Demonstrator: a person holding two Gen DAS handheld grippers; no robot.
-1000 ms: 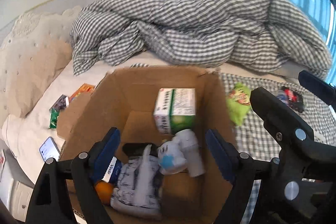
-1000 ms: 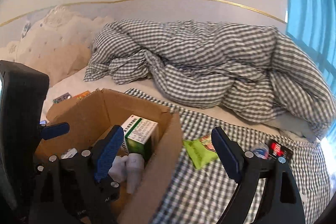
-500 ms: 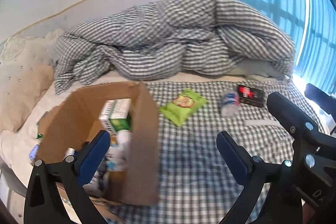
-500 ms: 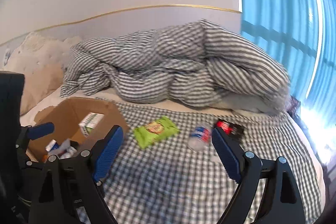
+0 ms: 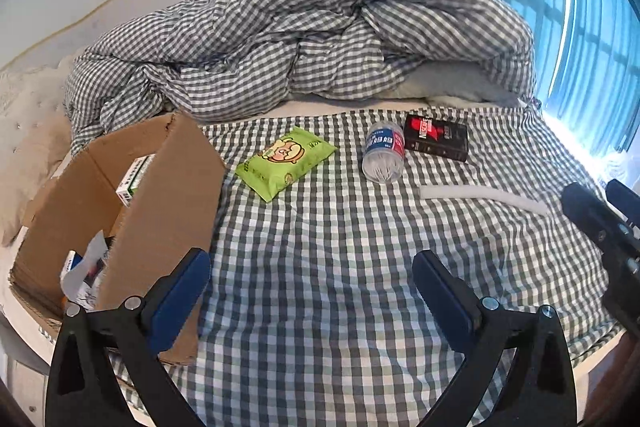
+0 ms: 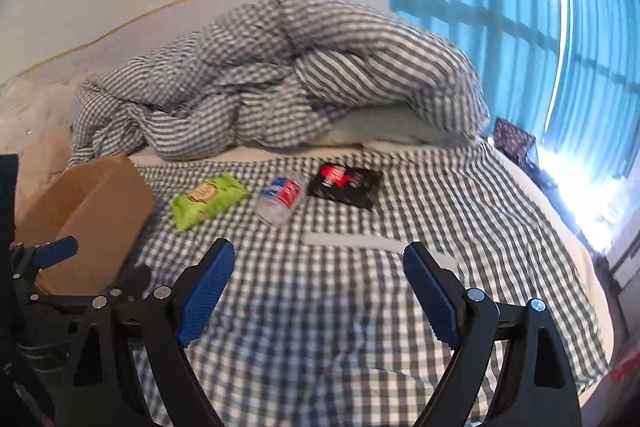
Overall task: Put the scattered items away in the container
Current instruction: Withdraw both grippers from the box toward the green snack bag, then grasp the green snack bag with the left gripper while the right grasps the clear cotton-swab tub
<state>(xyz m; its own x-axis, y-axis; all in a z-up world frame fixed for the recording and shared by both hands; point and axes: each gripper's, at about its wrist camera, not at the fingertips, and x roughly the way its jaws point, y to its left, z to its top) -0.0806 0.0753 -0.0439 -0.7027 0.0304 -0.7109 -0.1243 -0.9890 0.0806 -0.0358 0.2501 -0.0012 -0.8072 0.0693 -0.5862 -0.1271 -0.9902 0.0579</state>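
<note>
left tool (image 5: 311,283) wide open, empty, right tool (image 6: 319,281) likewise

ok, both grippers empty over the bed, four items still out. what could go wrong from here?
1. The clear plastic jar lies on its side touching the black box; a grip may roll it or drag both.
2. The flat white strip may be hard to pinch off the checked sheet.
3. The green snack pouch could crush.
</note>
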